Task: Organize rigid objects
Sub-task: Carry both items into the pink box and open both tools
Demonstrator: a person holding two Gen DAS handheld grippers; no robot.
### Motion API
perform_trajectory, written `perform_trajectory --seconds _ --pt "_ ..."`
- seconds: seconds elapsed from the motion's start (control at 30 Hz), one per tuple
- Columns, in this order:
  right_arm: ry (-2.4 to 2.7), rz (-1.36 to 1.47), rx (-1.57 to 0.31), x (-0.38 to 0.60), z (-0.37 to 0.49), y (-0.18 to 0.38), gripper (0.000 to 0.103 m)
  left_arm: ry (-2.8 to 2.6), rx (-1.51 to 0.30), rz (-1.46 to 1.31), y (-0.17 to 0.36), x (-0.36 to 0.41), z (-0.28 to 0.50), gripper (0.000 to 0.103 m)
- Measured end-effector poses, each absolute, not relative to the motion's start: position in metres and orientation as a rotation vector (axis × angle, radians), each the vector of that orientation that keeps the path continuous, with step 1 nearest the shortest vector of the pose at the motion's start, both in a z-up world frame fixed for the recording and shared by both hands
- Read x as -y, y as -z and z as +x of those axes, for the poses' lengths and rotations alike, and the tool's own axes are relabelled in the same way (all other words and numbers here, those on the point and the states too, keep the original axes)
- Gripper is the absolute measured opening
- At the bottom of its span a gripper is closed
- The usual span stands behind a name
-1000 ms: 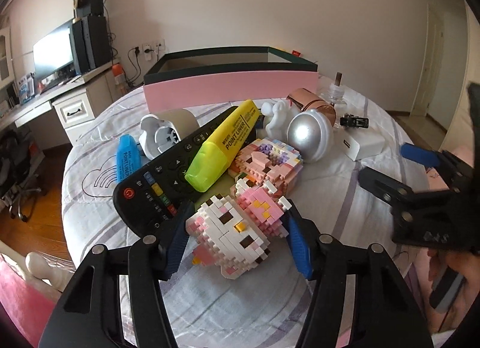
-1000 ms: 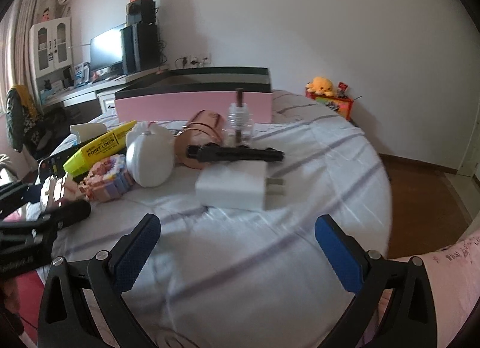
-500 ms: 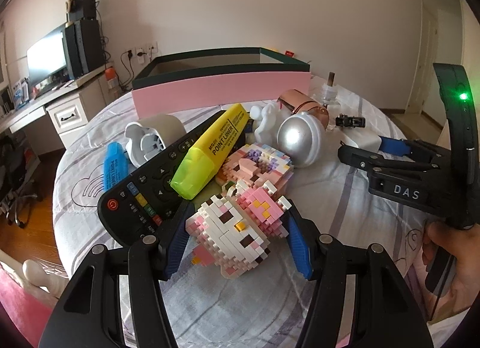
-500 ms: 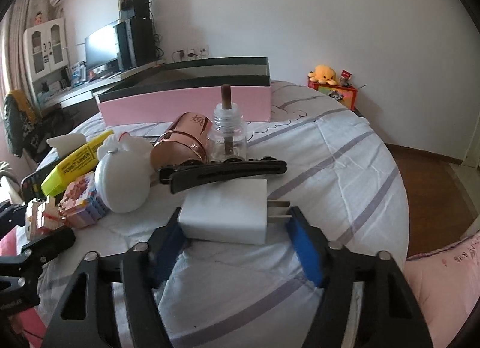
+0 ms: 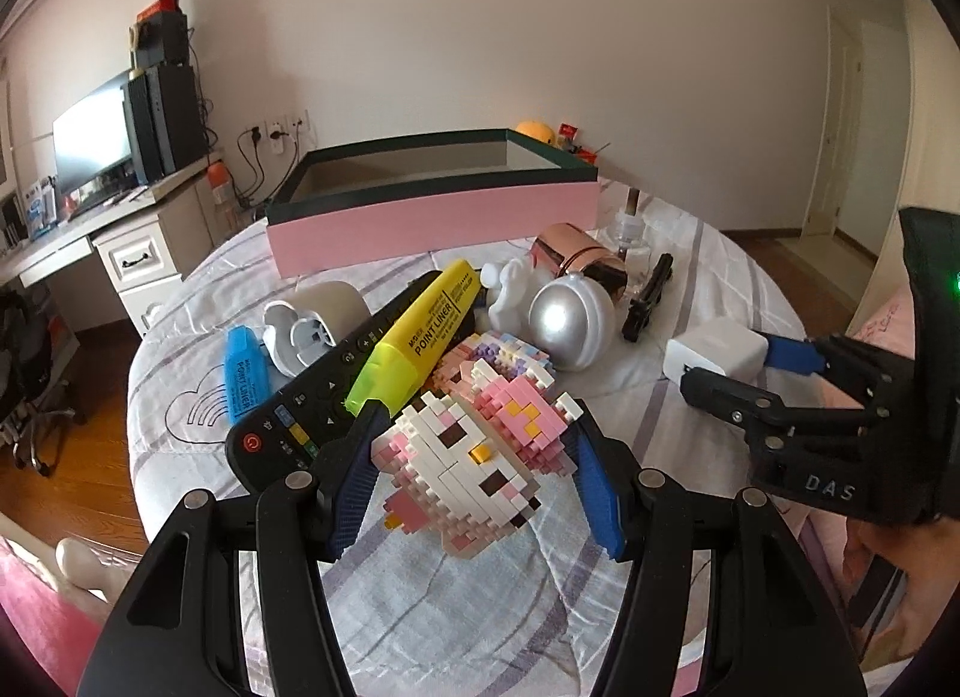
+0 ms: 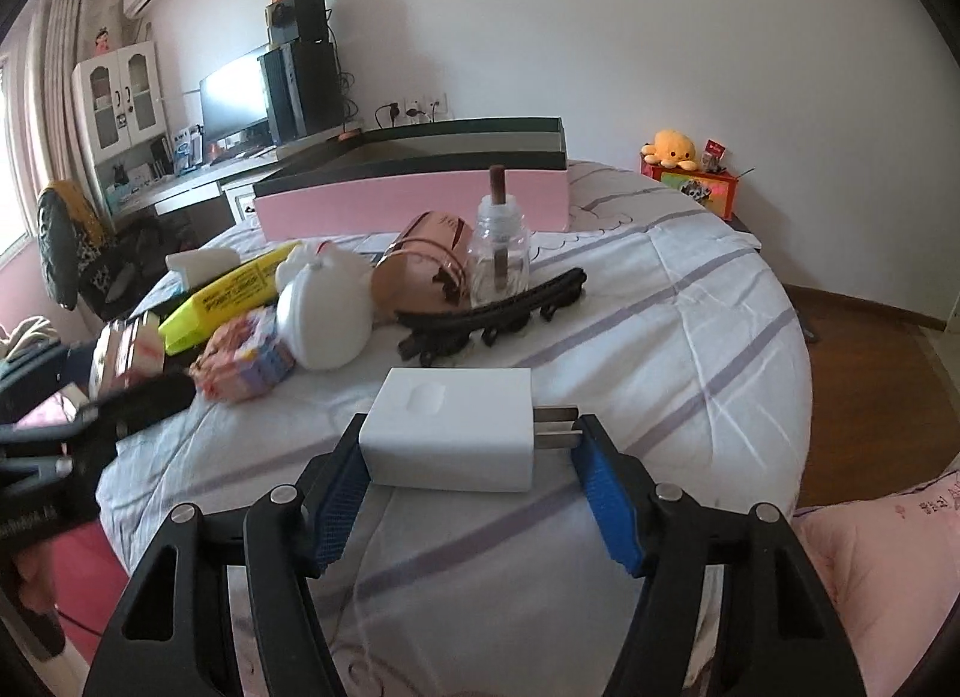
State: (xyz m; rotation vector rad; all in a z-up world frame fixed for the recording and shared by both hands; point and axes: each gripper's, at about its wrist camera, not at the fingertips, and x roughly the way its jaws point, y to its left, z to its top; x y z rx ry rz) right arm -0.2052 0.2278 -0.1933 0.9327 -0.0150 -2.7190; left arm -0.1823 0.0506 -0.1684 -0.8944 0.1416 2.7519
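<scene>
- Your left gripper [image 5: 474,472] has its fingers [image 5: 354,481] pinching the block-built toy [image 5: 465,457], which tilts between the blue pads at the near edge of the pile.
- Your right gripper [image 6: 474,496] has its fingers [image 6: 606,508] closed around the white charger [image 6: 450,436]: the left pad presses its body and the right pad meets its metal prongs.
- The surface under everything is a round bed [image 6: 690,325] with a striped cover.
- Just behind the toy lie the black remote [image 5: 324,397] with the yellow highlighter [image 5: 420,343] across it; the blue highlighter [image 5: 243,373] lies beside the remote.
- The black hair clip [image 6: 492,316] lies just beyond the charger, in front of the glass bottle [image 6: 498,259].
- The pink box [image 5: 432,217] stands open at the far side of the pile.
</scene>
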Motion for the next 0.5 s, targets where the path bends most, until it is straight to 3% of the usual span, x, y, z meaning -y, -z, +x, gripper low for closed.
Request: perform_trajectory --seconds 0.5 --pt "2.731 0.762 -0.093 -0.212 -0.216 0.140 0.068 -2.779 -0.190 -0.754 0.117 -0.051 -0.203 0.060"
